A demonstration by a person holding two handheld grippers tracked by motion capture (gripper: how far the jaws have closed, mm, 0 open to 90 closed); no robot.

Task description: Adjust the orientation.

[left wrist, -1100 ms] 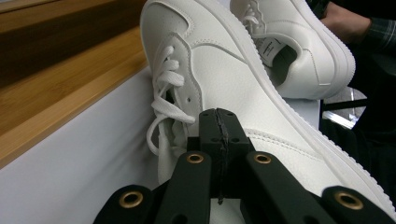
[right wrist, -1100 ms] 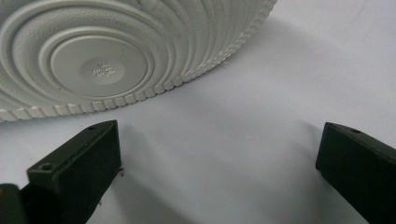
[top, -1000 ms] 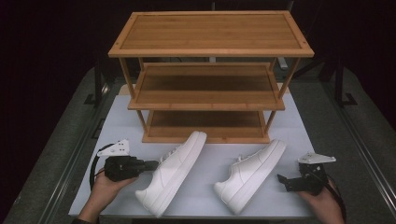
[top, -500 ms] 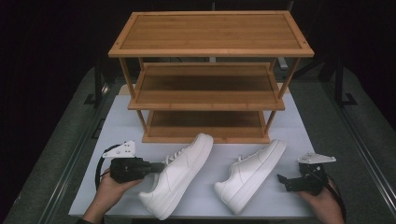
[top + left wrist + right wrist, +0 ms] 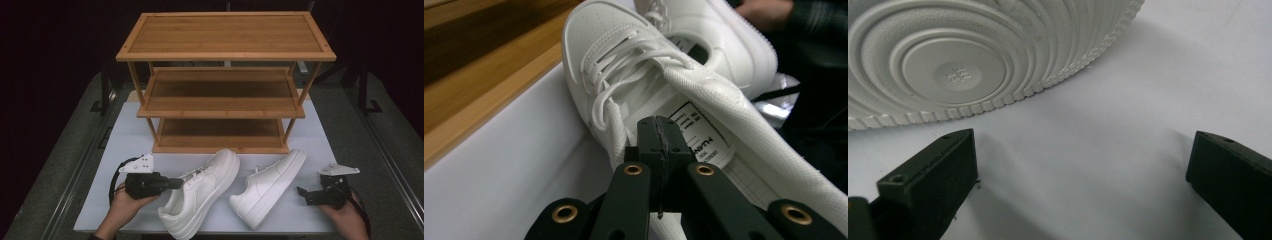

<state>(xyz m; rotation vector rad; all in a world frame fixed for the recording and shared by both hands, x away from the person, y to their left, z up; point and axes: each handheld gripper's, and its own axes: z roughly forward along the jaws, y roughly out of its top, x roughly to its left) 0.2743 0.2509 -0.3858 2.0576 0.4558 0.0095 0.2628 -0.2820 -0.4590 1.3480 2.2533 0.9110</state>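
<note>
White leather sneaker (image 5: pixel 200 197) lies at six o'clock of the bamboo rack (image 5: pixel 225 80), the left gripper (image 5: pixel 172 183) pinching its collar; lift it level, unhurried. The right gripper (image 5: pixel 303 193), at three o'clock, rests spread beside the other sneaker (image 5: pixel 267 185).

The left gripper (image 5: pixel 176 183), clamped on the collar of the left sneaker (image 5: pixel 200 199), has slid a little toward the middle of the desk (image 5: pixel 125 145), swinging that shoe's toe closer to the other sneaker (image 5: pixel 267 186).
</note>
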